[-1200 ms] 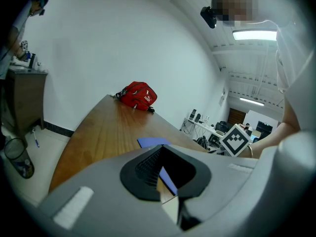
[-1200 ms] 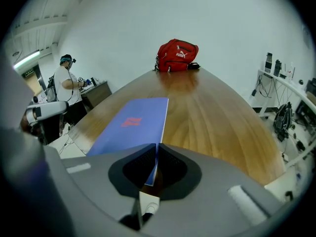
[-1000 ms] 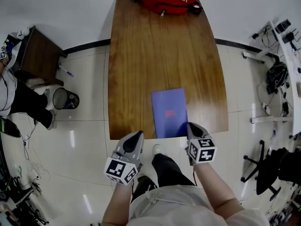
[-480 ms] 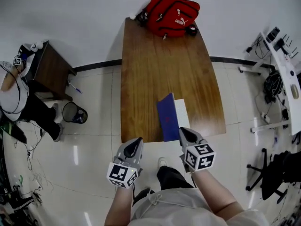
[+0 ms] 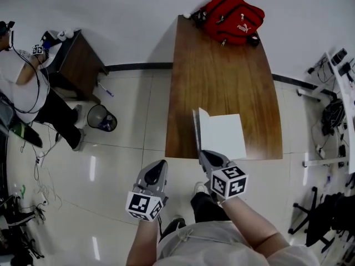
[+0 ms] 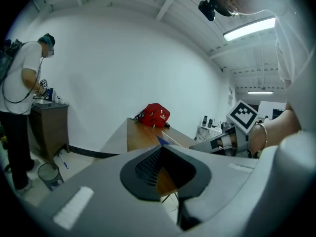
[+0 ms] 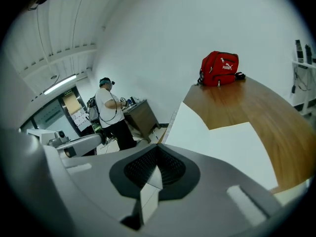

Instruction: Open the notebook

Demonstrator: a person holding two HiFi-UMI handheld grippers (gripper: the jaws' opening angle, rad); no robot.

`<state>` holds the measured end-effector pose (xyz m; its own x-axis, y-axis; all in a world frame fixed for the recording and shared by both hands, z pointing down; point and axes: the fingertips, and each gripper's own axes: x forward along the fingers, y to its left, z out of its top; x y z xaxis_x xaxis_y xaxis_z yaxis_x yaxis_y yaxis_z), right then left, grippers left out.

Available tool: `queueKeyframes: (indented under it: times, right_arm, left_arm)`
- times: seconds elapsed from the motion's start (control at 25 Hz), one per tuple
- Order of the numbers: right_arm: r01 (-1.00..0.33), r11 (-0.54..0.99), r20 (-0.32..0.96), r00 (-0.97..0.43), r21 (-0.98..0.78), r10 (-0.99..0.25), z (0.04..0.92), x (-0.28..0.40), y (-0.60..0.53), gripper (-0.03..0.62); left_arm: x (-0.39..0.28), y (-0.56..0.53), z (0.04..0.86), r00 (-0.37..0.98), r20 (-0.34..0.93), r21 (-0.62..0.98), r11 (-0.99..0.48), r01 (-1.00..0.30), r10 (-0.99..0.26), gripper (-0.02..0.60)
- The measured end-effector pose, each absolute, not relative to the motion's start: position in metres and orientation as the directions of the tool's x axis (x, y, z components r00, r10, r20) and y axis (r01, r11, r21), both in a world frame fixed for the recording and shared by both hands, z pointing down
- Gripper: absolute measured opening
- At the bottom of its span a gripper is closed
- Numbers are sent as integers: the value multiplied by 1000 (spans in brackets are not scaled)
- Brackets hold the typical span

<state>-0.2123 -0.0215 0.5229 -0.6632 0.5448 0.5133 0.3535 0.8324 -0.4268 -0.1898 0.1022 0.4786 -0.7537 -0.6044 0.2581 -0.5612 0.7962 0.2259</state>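
The notebook lies near the front edge of the wooden table (image 5: 222, 76), its white first page (image 5: 223, 136) bare. Its blue cover (image 5: 196, 131) stands upright along the left side, seen edge-on. My right gripper (image 5: 203, 155) is shut on the cover's near bottom corner. In the right gripper view the cover's white inner side (image 7: 183, 117) rises from my right gripper (image 7: 157, 171) beside the white first page (image 7: 232, 142). My left gripper (image 5: 157, 169) hangs over the floor left of the table, shut and empty. In the left gripper view my left gripper (image 6: 160, 168) faces the table.
A red backpack (image 5: 233, 18) sits at the table's far end. At the left a person (image 5: 22, 87) stands at a dark cabinet (image 5: 77, 65), with a waste bin (image 5: 100, 118) beside it. A white desk with cables (image 5: 341, 76) and an office chair (image 5: 327, 215) are at the right.
The blue cover went from flat and closed to upright, baring the white page. Both grippers rose and shifted left, the right one carrying the cover's edge.
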Motion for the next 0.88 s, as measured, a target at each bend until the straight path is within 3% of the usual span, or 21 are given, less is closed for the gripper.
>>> queueKeyframes:
  times: [0.56, 0.88]
  right_arm:
    - [337, 847, 672, -516, -411, 532, 636, -220, 26, 9]
    - [351, 831, 656, -510, -432, 556, 645, -224, 25, 9]
  left_arm:
    - [-175, 151, 565, -761, 383, 312, 849, -427, -524, 5]
    - [-189, 135, 588, -747, 389, 337, 838, -430, -539, 5]
